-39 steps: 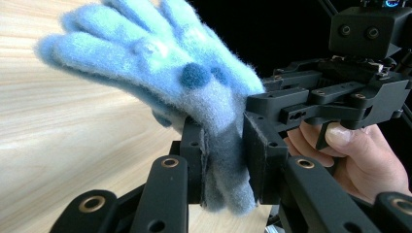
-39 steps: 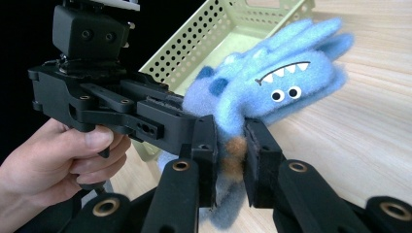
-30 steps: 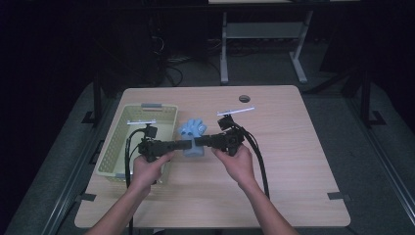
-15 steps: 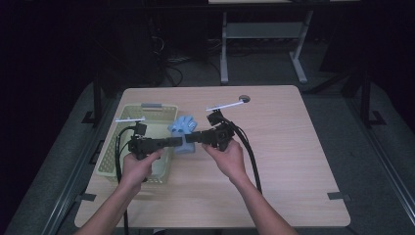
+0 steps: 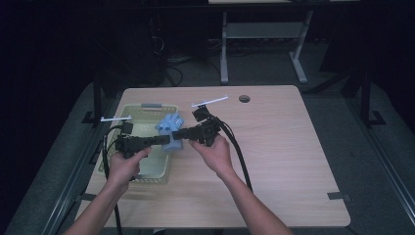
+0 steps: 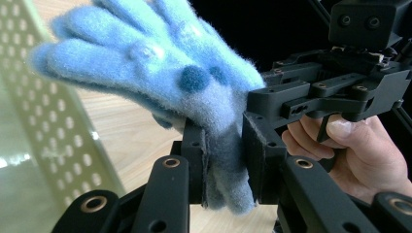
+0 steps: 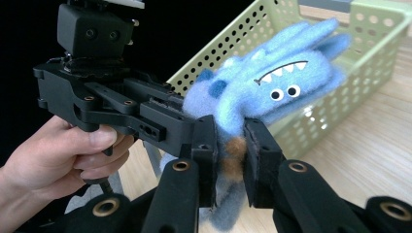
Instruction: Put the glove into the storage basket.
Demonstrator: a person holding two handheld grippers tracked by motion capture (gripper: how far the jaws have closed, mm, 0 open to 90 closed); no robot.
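Gripping blue monster glove (image 5: 171, 132), unlabelled, above basket (image 5: 147, 169)

Both grippers, left (image 5: 164, 140) and right (image 5: 177, 133), were matte black with brass-ringed pivots, thick black cables and bare forearms behind.

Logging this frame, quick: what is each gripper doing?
Left gripper: shut on the blue glove.
Right gripper: shut on the same glove, near the basket.

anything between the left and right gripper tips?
Yes: the blue plush glove. The left gripper and right gripper each clamp its cuff end between their pads. The high view shows it bridging them, over the green basket's edge.
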